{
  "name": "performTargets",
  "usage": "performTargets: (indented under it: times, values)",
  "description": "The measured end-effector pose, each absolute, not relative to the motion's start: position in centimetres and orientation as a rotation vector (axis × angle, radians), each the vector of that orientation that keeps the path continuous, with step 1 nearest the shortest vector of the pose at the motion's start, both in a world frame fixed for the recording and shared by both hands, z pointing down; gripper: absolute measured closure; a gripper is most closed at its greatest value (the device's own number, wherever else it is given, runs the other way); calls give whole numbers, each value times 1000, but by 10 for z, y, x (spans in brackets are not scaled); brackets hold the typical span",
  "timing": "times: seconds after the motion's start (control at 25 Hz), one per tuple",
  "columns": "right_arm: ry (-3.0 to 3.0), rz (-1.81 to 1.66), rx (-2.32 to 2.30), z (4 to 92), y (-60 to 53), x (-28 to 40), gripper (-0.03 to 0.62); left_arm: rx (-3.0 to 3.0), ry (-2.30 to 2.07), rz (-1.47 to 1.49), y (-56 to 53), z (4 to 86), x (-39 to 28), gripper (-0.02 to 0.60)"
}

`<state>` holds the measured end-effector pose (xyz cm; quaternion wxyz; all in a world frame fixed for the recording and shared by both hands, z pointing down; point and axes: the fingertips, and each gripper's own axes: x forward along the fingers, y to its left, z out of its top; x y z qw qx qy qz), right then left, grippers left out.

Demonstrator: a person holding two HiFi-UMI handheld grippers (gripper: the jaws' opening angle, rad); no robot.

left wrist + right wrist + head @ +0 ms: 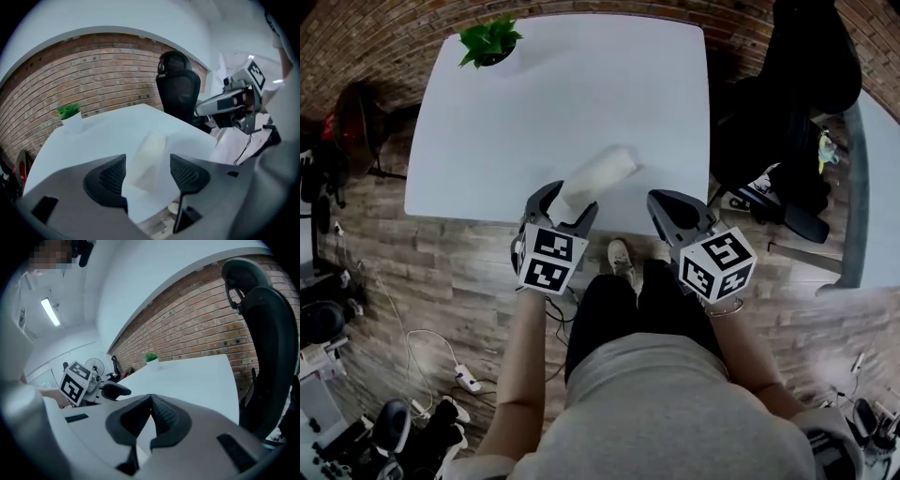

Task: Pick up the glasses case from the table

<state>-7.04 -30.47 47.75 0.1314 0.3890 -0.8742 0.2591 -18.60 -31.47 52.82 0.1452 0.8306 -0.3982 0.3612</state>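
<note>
A pale, whitish glasses case (602, 172) lies slanted near the front edge of the white table (581, 84). My left gripper (572, 199) stands open at the case's near end. In the left gripper view the case (147, 157) sits between the two dark pads (108, 177) with a gap on each side, so nothing presses on it. My right gripper (670, 199) hovers at the table's front edge, to the right of the case. Its jaws are shut with nothing held, and the pads (161, 416) meet in the right gripper view.
A small green plant in a white pot (490, 42) stands at the table's far left corner. A black office chair (797, 94) stands by the table's right side. Cables and gear lie on the wooden floor at the left (450, 375). My legs and shoes are just below the table's front edge.
</note>
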Motion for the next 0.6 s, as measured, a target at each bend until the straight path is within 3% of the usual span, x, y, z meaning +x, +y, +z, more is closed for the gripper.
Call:
performTargets:
  times: [0.16,0.6]
  values:
    - [-2490,796,1147,495,-311,-64,595,2435,-981,1191,-330,555,-177,283]
    - [-2471,916,1170,509,-318,-61,595,2415,-745,1377,-349,599,-160,284]
